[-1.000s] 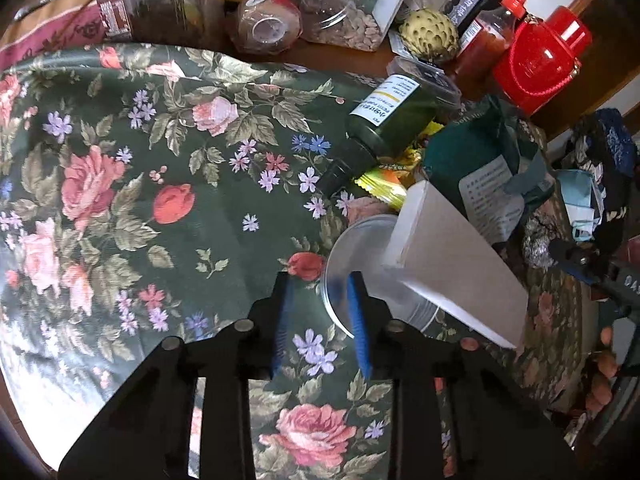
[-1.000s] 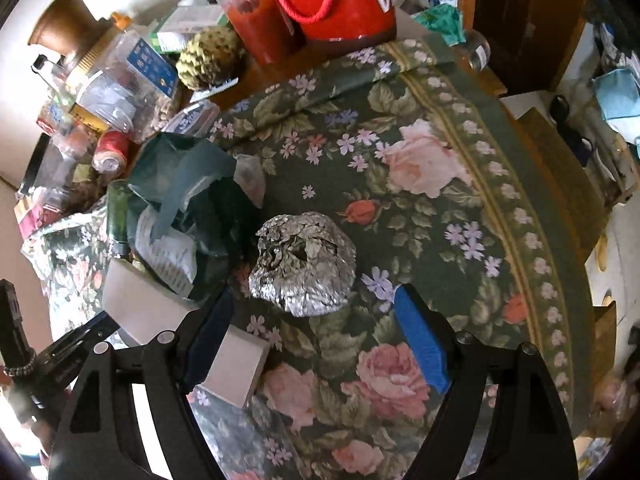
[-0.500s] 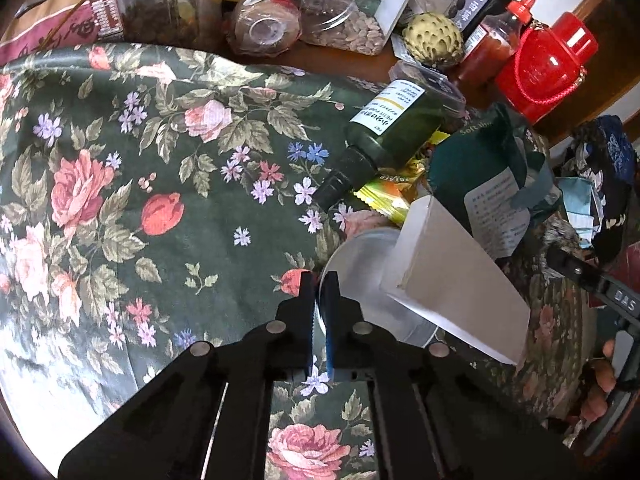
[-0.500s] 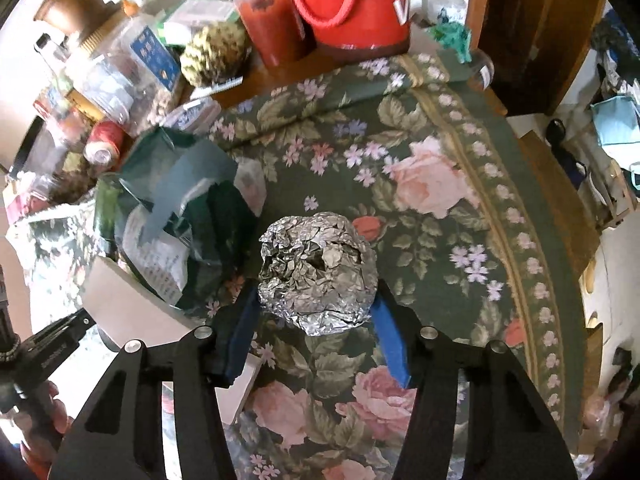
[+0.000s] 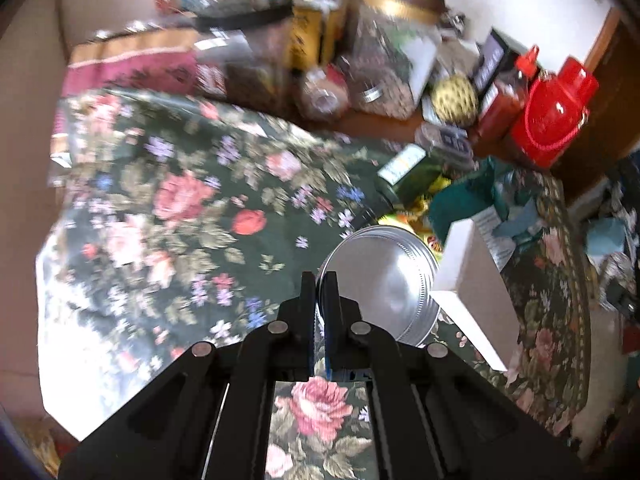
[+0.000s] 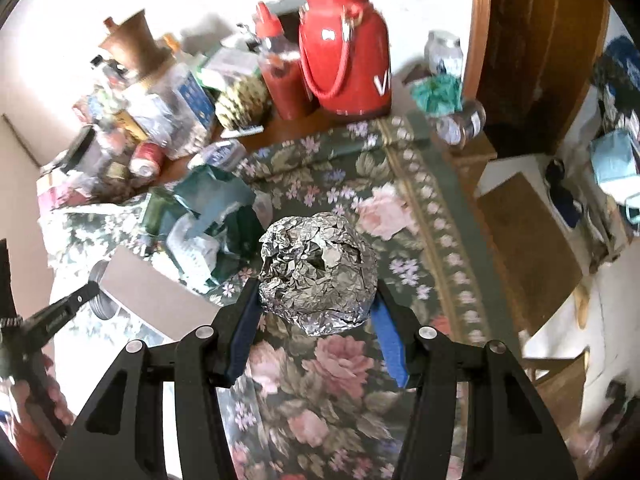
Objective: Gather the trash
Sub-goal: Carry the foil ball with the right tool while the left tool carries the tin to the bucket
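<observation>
Crumpled foil ball (image 6: pixel 318 270) is sitting clamped between our right gripper (image 6: pixel 316 312) fingers above the desk (image 6: pixel 404 200); our left gripper (image 5: pixel 319 320) is pinching the metal lid (image 5: pixel 378 280) rim. We are advising level, unhurried carrying.

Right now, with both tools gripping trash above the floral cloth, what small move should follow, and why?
Probably lift both a little higher: the right tool clamps the foil ball, the left tool pinches the foil dish rim beside the white box.
</observation>
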`<action>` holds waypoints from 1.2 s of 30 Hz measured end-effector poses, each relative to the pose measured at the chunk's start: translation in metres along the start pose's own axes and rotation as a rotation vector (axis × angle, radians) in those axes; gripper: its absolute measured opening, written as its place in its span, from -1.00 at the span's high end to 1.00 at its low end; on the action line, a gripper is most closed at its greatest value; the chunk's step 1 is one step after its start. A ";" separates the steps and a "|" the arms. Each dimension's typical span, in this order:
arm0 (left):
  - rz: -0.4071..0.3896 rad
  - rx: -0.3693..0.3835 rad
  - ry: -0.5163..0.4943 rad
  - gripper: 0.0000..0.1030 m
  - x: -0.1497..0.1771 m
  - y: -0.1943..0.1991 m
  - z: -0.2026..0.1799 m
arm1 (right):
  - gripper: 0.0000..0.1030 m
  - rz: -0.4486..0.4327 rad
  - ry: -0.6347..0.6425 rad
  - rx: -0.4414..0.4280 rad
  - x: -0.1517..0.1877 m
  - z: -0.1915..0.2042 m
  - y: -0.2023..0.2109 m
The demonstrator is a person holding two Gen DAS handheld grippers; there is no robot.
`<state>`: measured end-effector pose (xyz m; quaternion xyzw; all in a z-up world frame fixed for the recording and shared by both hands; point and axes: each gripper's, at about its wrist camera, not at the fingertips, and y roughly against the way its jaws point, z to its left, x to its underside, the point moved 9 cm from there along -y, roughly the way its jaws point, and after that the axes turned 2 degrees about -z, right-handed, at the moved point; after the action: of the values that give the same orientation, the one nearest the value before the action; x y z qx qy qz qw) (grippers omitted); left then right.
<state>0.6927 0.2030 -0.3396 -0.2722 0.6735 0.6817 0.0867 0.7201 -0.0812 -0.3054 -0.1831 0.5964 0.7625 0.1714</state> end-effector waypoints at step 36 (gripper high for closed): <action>-0.499 0.124 0.063 0.99 0.077 0.307 -0.053 | 0.02 -0.390 0.238 -0.272 0.040 0.028 0.240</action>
<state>0.4928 0.1087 -0.1073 -0.4454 0.6282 0.5879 0.2479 0.5679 -0.1077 -0.1155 -0.4043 0.4578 0.7613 0.2178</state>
